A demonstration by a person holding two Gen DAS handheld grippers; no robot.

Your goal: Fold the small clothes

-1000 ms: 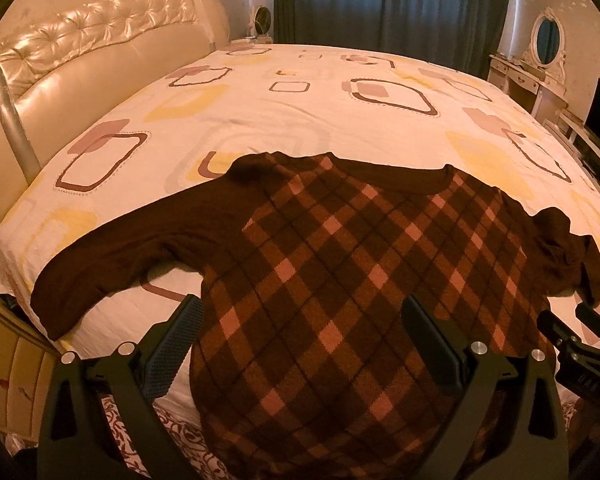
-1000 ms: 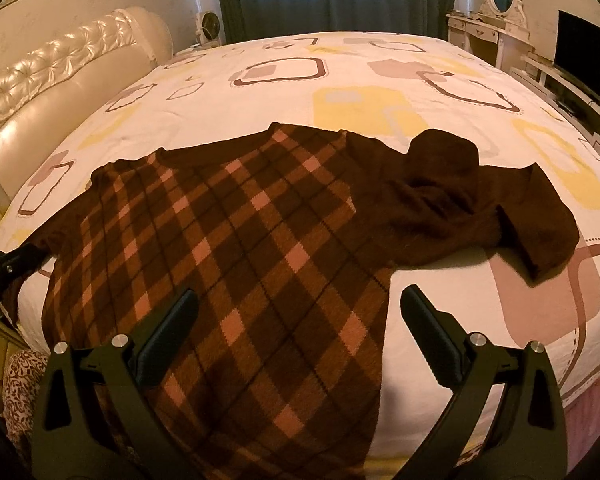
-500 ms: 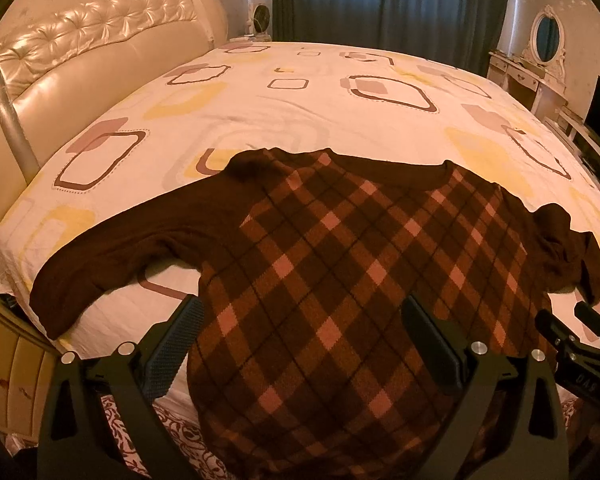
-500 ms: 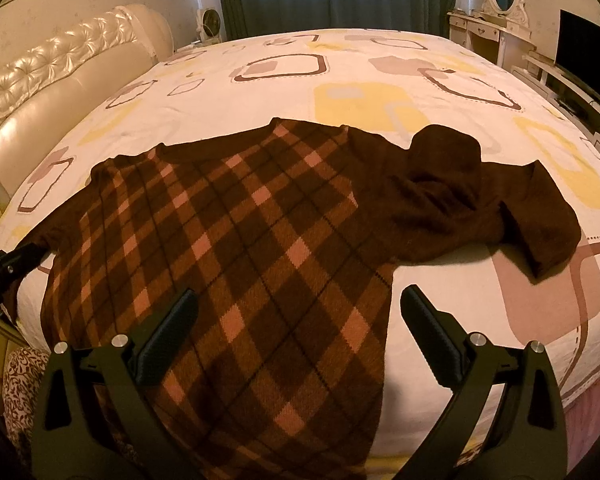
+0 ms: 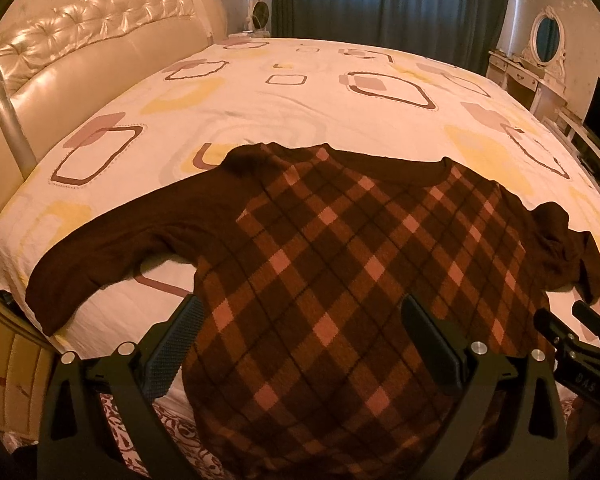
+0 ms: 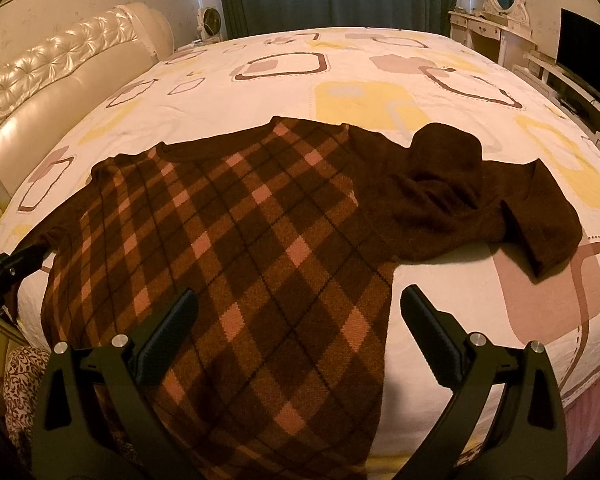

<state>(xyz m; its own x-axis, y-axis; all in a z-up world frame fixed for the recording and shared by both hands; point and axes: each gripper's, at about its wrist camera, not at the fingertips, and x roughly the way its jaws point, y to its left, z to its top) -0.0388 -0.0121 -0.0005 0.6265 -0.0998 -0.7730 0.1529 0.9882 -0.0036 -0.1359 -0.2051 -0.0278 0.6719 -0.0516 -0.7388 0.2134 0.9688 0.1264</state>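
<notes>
Patterned bedsheet (image 5: 292, 120) bearing an argyle sweater (image 5: 360, 264) spread collar-away, hem overhanging the near edge below both grippers, left gripper (image 5: 300, 344) and right gripper (image 6: 300, 336) each with fingers apart, empty; the bunched right sleeve (image 6: 460, 196) lies nearer the right gripper.

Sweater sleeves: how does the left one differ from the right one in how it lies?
The left sleeve lies stretched out flat and nearly straight toward the bed's left edge; the right sleeve is bunched and folded over on itself. The left sleeve's cuff end reaches the mattress edge; the right sleeve's cuff lies well on the bedsheet. Both are plain dark brown, unlike the argyle body, and neither is gripped.
</notes>
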